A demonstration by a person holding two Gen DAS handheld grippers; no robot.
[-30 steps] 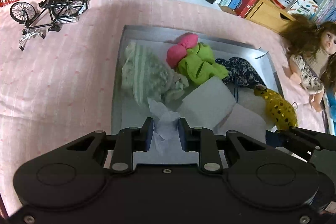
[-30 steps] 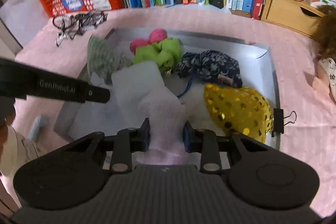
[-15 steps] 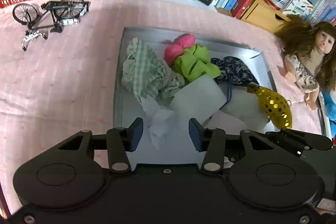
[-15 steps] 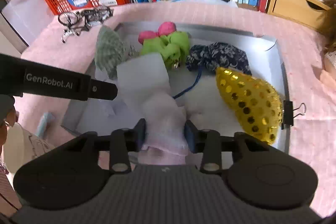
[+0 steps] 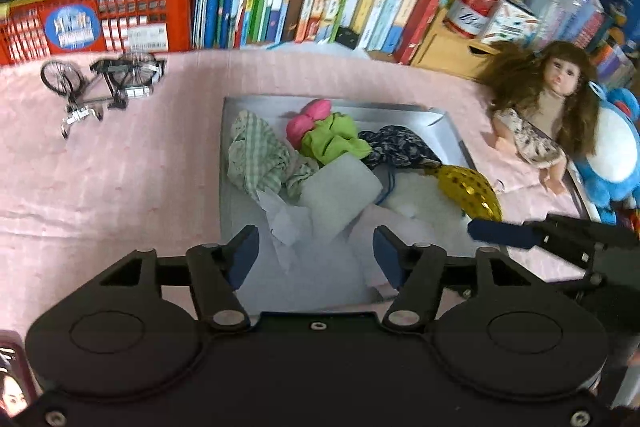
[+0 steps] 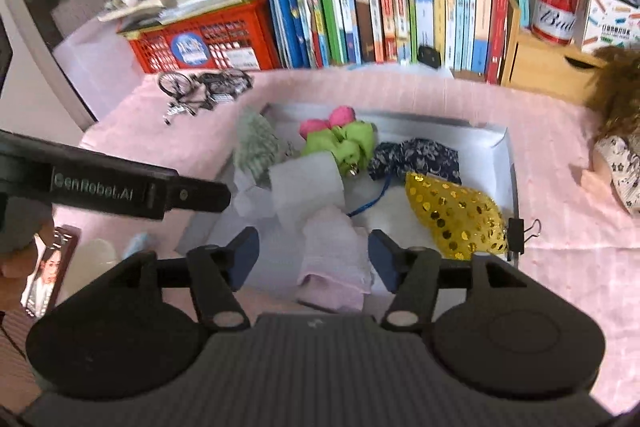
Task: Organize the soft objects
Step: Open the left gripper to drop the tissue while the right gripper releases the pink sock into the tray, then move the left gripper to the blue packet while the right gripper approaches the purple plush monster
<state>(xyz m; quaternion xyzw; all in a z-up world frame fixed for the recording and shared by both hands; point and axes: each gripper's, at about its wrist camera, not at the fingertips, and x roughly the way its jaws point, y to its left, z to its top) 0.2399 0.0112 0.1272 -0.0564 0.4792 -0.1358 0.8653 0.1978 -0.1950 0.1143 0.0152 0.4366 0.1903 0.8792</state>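
Both tongs, left (image 5: 315, 251) and right (image 6: 313, 249), are held wide above the tray (image 5: 448, 117), so the cloths stay inside.

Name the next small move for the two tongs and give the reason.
Probably lift both clear of the grey tray. The left tongs and right tongs are both open and hold nothing, while the crumpled white tissue and the folded pale pink cloth lie loose in the tray's near end. The soft pieces all seem to be inside.
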